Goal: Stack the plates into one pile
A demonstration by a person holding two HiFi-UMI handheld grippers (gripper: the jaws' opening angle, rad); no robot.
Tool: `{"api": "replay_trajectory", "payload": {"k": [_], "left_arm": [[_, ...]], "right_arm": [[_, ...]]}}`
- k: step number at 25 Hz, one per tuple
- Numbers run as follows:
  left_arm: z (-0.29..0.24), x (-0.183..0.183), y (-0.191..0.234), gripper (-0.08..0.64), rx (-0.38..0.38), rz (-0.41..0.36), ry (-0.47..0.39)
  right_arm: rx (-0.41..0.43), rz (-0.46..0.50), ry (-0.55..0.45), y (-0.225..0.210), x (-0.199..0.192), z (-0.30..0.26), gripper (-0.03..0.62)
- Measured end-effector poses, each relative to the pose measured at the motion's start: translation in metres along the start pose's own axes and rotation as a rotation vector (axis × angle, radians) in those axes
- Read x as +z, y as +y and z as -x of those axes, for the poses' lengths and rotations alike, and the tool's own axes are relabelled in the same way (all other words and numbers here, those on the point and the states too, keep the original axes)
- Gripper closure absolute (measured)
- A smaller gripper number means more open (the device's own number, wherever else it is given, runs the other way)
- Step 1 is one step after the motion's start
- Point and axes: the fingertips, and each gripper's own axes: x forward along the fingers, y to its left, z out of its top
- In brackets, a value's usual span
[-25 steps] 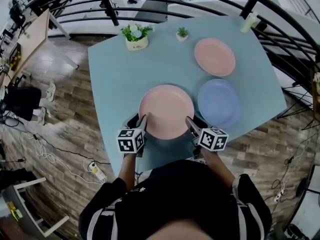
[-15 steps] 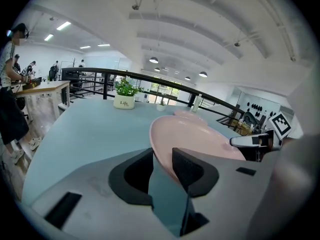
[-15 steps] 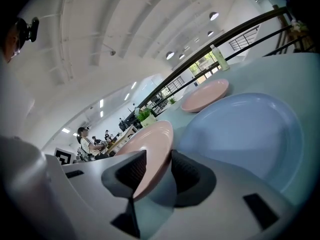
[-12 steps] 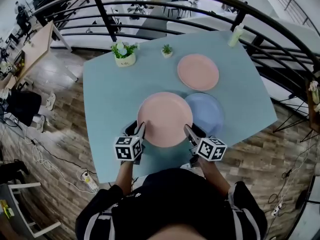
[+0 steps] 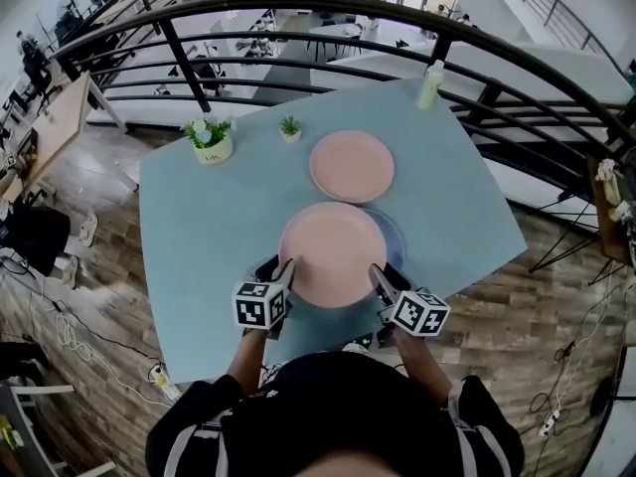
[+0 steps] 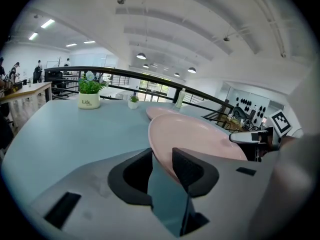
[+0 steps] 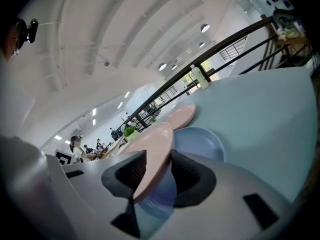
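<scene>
The left gripper (image 5: 280, 265) and right gripper (image 5: 383, 270) each clamp an opposite rim of a pink plate (image 5: 333, 251), holding it over the blue plate (image 5: 396, 230) on the pale blue surface (image 5: 214, 217), with a second pink plate (image 5: 352, 165) just beyond.

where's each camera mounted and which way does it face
Head view: person's head, steeply down at the table; torso, left gripper, right gripper show.
Left gripper view: rides that gripper, faces the potted plant; its jaws grip the held pink plate.
Right gripper view: rides that gripper, faces the far pink plate; its jaws grip the same plate over the blue plate.
Both gripper views share the held pink plate.
</scene>
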Motion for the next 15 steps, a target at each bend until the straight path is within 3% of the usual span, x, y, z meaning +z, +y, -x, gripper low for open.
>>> {"api": "replay_trajectory", "payload": {"k": [7,15], "left_arm": [[-0.038,-0.001,-0.043,0.443,-0.025,-0.017,0.04],[-0.06,-0.025,-0.061,0.443,0.011,-0.01,0.101]], "right_arm": [[-0.031,-0.016,0.001,-0.047,0.021,0.019,0.434],[-0.016,0.015,0.054,-0.077,0.024,0.02,0.434]]}}
